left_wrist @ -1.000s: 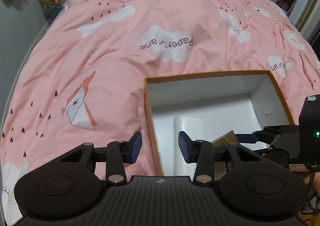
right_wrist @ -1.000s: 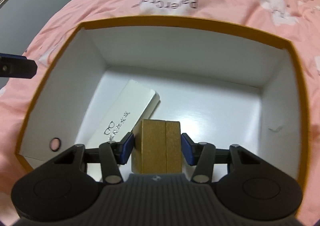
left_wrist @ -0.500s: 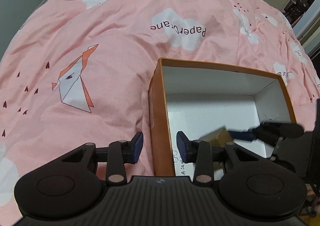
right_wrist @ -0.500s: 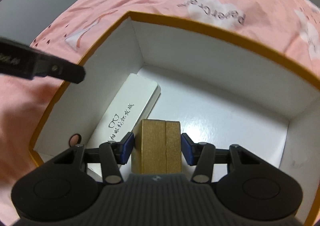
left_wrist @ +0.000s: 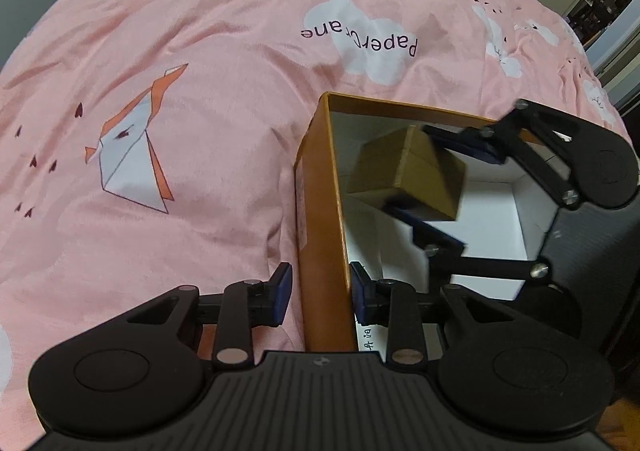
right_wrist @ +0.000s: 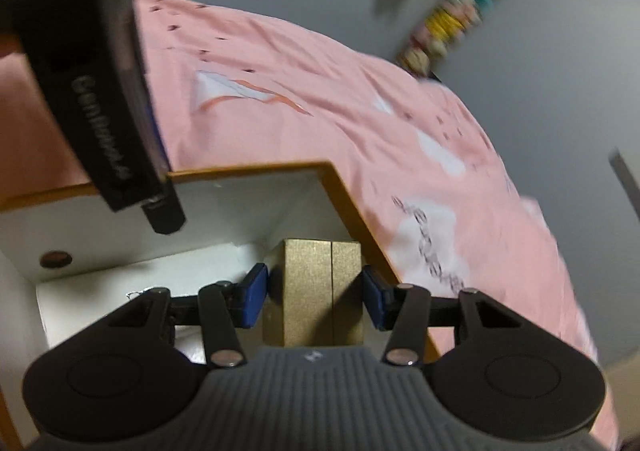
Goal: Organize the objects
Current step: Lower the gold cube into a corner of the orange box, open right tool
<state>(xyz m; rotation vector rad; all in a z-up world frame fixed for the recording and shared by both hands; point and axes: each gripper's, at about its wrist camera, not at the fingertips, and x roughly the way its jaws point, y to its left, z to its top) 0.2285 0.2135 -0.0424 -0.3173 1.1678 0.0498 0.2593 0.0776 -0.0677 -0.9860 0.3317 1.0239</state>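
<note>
Left wrist view: the left gripper, jaws just closing, straddles the wall of the orange box without clear contact; the right gripper holds the gold block above its corner; a loose wall grip could let the box slide.

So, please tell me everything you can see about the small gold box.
The small gold box is a matte, gold-brown rectangular block that looks like cardboard, with a seam running down its face as if it were two parts. The right gripper holds it by two opposite sides, its blue pads pressing on it. It hangs tilted over the open orange box, near a corner, touching nothing else.
</note>
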